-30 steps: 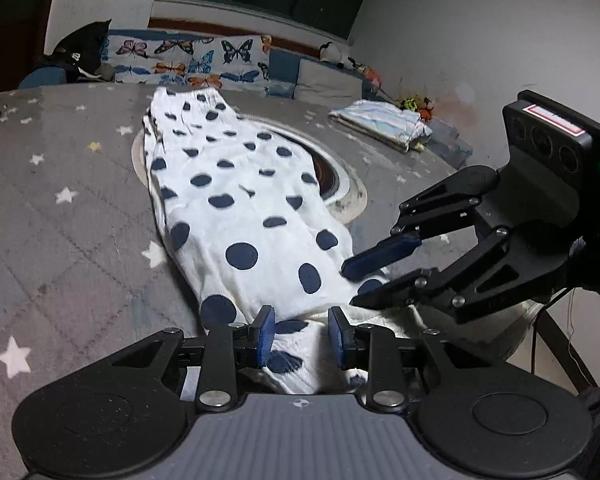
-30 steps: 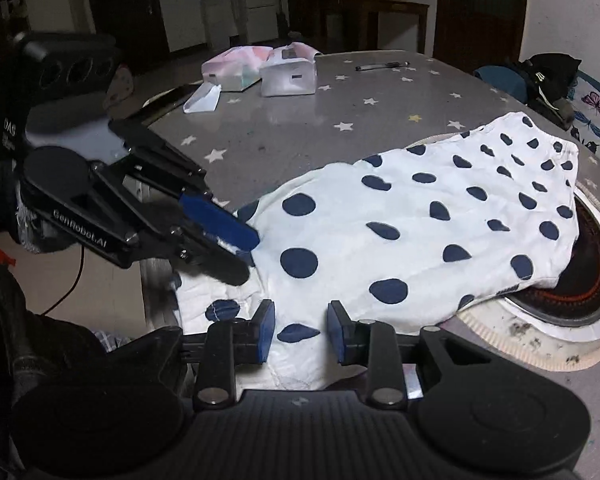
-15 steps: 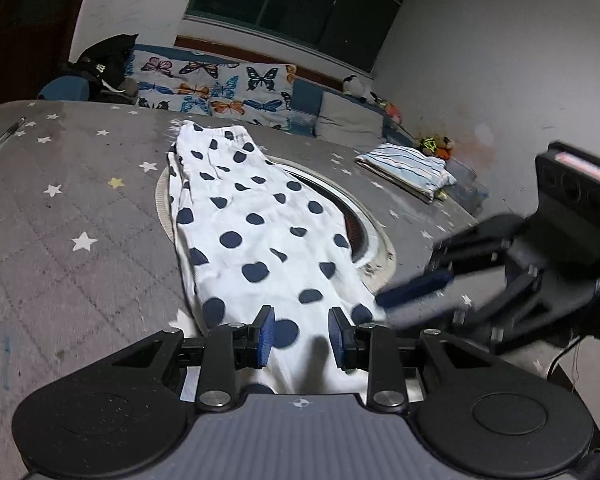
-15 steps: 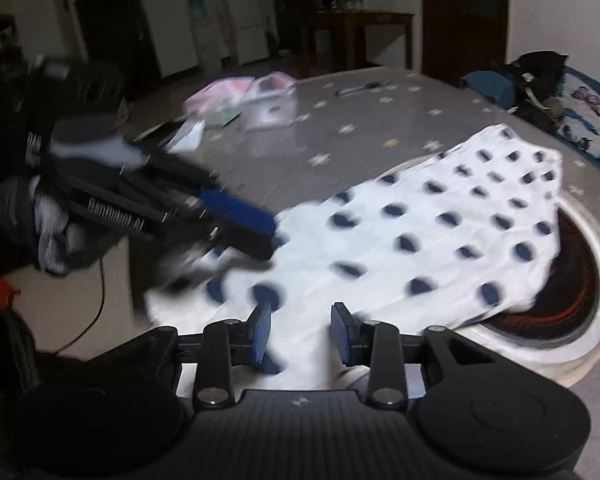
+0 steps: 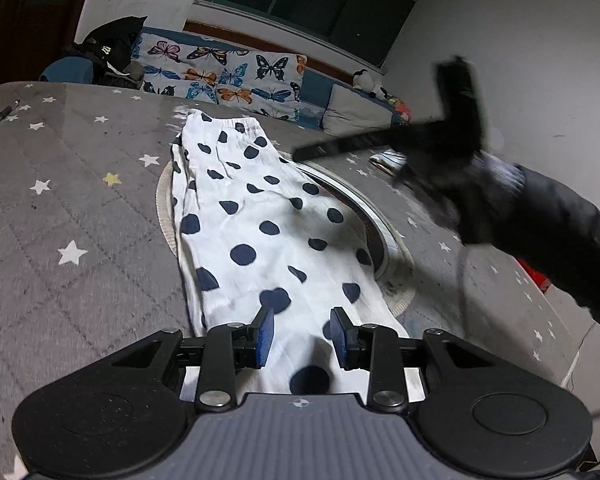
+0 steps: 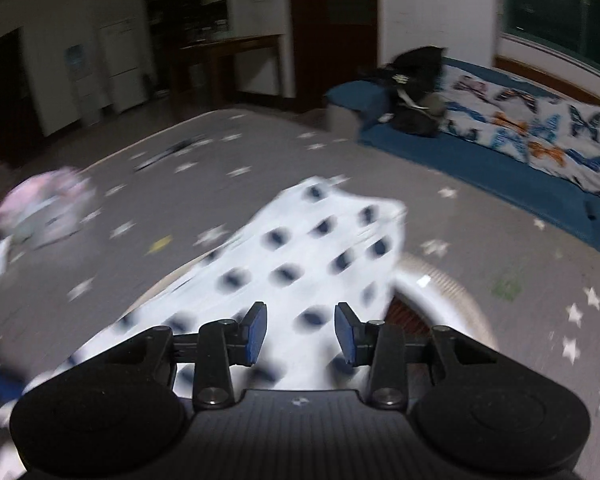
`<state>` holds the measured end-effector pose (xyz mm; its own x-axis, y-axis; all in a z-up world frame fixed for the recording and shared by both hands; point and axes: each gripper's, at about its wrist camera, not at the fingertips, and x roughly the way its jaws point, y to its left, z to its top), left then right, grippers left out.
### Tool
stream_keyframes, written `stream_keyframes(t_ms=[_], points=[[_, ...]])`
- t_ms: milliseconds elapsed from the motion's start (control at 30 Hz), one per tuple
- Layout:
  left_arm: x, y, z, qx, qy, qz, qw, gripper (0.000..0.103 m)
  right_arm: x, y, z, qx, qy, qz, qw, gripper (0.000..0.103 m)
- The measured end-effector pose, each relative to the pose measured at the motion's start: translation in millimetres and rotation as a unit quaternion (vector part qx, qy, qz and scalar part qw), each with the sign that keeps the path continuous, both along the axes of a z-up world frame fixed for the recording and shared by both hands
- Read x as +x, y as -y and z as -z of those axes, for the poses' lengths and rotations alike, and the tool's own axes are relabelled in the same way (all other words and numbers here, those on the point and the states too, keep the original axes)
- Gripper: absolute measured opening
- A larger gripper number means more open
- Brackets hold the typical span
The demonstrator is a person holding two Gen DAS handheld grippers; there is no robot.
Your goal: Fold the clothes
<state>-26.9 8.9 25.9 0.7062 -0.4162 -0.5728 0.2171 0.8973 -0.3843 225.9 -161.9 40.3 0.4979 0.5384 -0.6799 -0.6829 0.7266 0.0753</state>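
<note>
- Swung away from the near hem within the last second: right gripper (image 6: 301, 330), now blurred and high over the far half of the polka-dot garment (image 5: 260, 232); earlier it sat beside the left gripper at the near end.
- Lies long and flat on the star-printed grey desk (image 5: 60, 200), waist end far, near end under the left gripper (image 5: 302, 334), partly covering the round inset plate (image 5: 384, 236).
- Jaws of the right gripper opening, apart, no cloth pinched between them; fabric seen only beneath.
- Jaws of the left gripper apart too, hovering over the near hem, pads not pressing cloth.
- Reads as a release after smoothing 1 lengthwise fold; next fold probably needs a fresh grasp, likely at the far waistband.
- Further out: folded striped cloth (image 5: 388, 158) on the far side of the desk, pink bundle (image 6: 44, 204) at the other edge, butterfly-print cushion (image 5: 220, 72) behind.
- Dark sleeve (image 5: 560, 236) behind the right gripper in the left view.
</note>
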Motion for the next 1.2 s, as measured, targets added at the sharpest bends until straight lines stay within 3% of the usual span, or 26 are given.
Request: stream_keyframes(t_ms=[200,400,700,833,1100,1200], points=[[9.9,-4.6,2.7,-0.004,-0.015,-0.003,0.9999,0.034,77.9,-14.7,19.5,0.003,-0.022,0.046,0.999,0.038],[14.5,-9.9,6.3,-0.008,-0.027,-0.006,0.9996,0.034,116.9,-25.2,35.8,0.006,-0.045,0.047,0.998,0.044],[17.1,-11.3,9.5,-0.014,-0.036,-0.009,0.9992,0.034,126.9,-33.7,46.4,0.024,-0.049,0.039,0.998,0.044],[17.1,-11.4,9.2,-0.016,-0.038,-0.010,0.9991,0.034,127.4,-32.8,45.9,0.031,-0.050,0.042,0.997,0.035],[13.1,-12.5,2.5,-0.014,-0.033,-0.018,0.9992,0.036,127.5,-35.2,47.6,0.044,-0.048,0.047,0.997,0.043],[12.3,-12.5,1.0,-0.015,-0.034,-0.020,0.9991,0.036,126.8,-34.7,48.3,0.053,-0.052,0.046,0.996,0.024]])
